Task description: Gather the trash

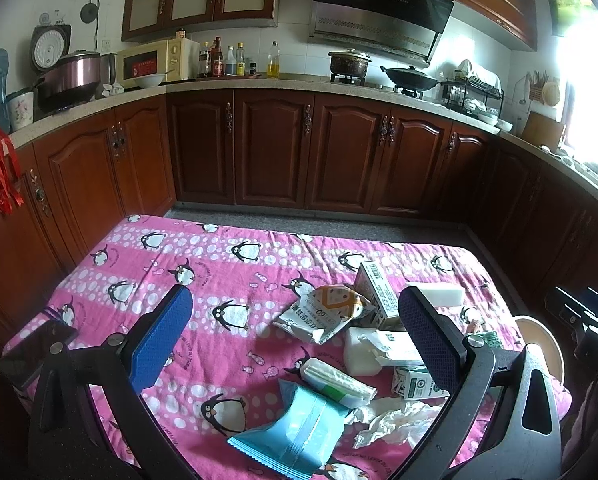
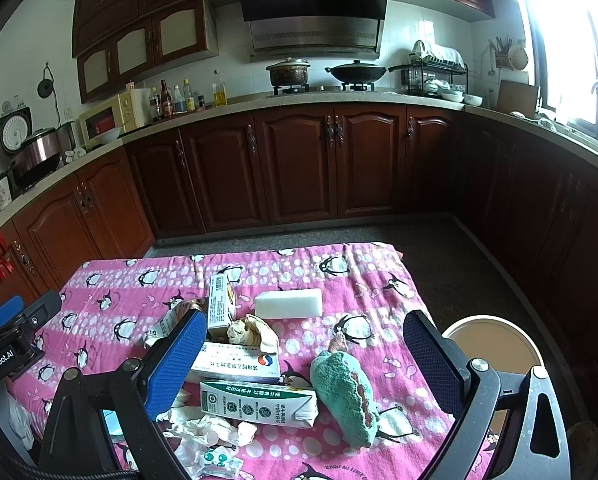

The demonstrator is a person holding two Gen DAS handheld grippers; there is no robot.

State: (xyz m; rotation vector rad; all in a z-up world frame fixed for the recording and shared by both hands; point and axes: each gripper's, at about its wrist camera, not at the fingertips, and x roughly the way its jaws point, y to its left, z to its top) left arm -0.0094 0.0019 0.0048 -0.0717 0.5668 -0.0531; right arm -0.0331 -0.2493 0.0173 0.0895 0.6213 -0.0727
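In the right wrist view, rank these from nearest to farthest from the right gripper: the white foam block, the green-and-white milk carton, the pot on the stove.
1. Milk carton, lying between the right gripper's fingers.
2. White foam block, mid-table, farther back.
3. Pot, on the stove across the kitchen.

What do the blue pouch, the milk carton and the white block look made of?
Blue pouch: glossy plastic film, judging by its sheen and crimped edge. Milk carton: printed coated paperboard with folded seams. White block: matte, probably foam or soap; unclear.

Dark wood cabinets (image 1: 275,148), white tiled wall (image 2: 235,60), grey floor (image 2: 439,264), bright window (image 2: 571,40) right.
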